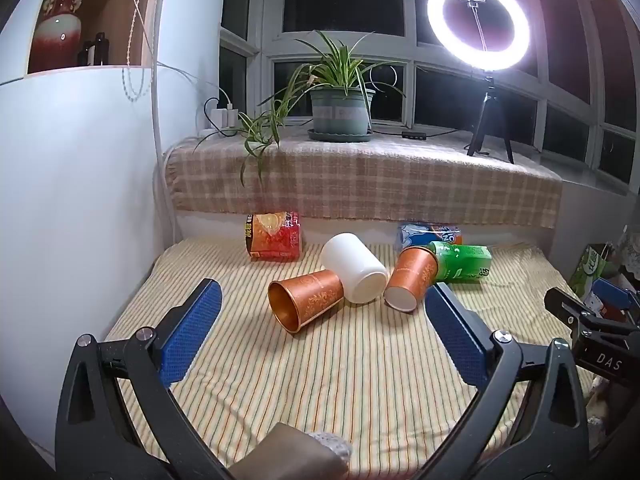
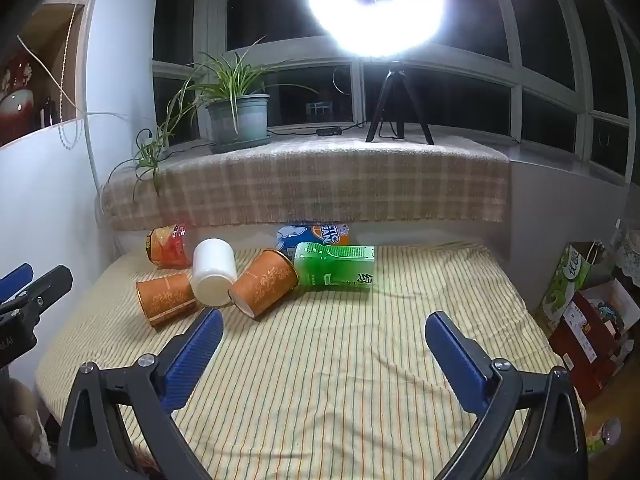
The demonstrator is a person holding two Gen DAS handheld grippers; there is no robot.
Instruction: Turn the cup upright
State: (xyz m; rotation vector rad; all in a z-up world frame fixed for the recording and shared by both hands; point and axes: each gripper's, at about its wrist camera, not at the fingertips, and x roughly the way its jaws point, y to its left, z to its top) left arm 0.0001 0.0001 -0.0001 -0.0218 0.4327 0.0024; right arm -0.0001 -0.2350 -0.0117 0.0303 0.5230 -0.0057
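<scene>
A: Lying on their sides, three cups: copper cup (image 1: 306,300), white cup (image 1: 356,268), second copper cup (image 1: 412,276); all touching on the striped cloth (image 1: 340,380).

B: Left gripper (image 1: 322,312) spread wide, empty; right gripper (image 2: 324,340) likewise.

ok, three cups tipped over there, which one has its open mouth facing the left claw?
The left orange cup: its shiny copper interior faces the left claw. The white cup and the right orange cup show closed white bottoms instead.

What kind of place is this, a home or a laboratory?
Most likely a room in a home. A potted plant stands on a window ledge covered with a plaid cloth, and the cups lie on a striped sheet that looks like bedding. A ring light suggests filming.
</scene>
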